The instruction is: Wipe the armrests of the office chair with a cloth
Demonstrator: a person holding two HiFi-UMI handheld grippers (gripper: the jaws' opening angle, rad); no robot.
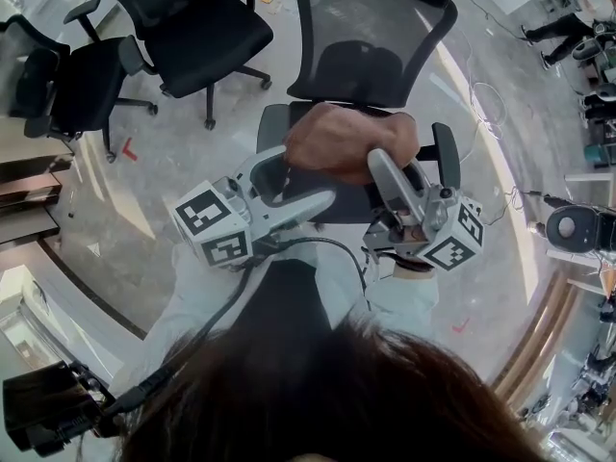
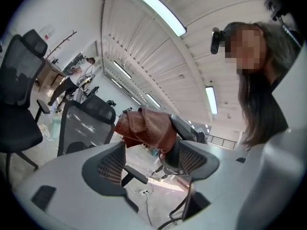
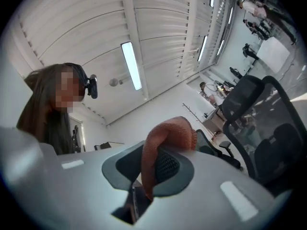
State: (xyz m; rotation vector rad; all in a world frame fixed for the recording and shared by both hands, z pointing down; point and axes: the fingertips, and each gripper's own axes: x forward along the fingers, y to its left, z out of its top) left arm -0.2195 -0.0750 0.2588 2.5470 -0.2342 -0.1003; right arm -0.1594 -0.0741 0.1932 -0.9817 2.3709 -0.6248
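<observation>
Rust-brown terry cloth [image 1: 351, 142], bunched above the black mesh office chair [image 1: 375, 37] and hiding much of its seat, is clamped in the right gripper [image 3: 152, 169]; the left gripper [image 2: 148, 152] stands released, with the cloth at its jaw tips.

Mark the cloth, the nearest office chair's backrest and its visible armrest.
cloth [image 3: 170, 133]: right gripper view, on the bunched top fold.
backrest [image 1: 375, 27]: head view, on the mesh panel.
armrest [image 1: 446, 154]: head view, on the middle of the dark pad.

The right tongs [image 1: 383, 166] are clamped on the cloth [image 1: 346, 141], tips tilted slightly upward; the left tongs [image 1: 306, 179] reach level to the cloth from its left, jaws spread wide at its edge, not gripping it
</observation>
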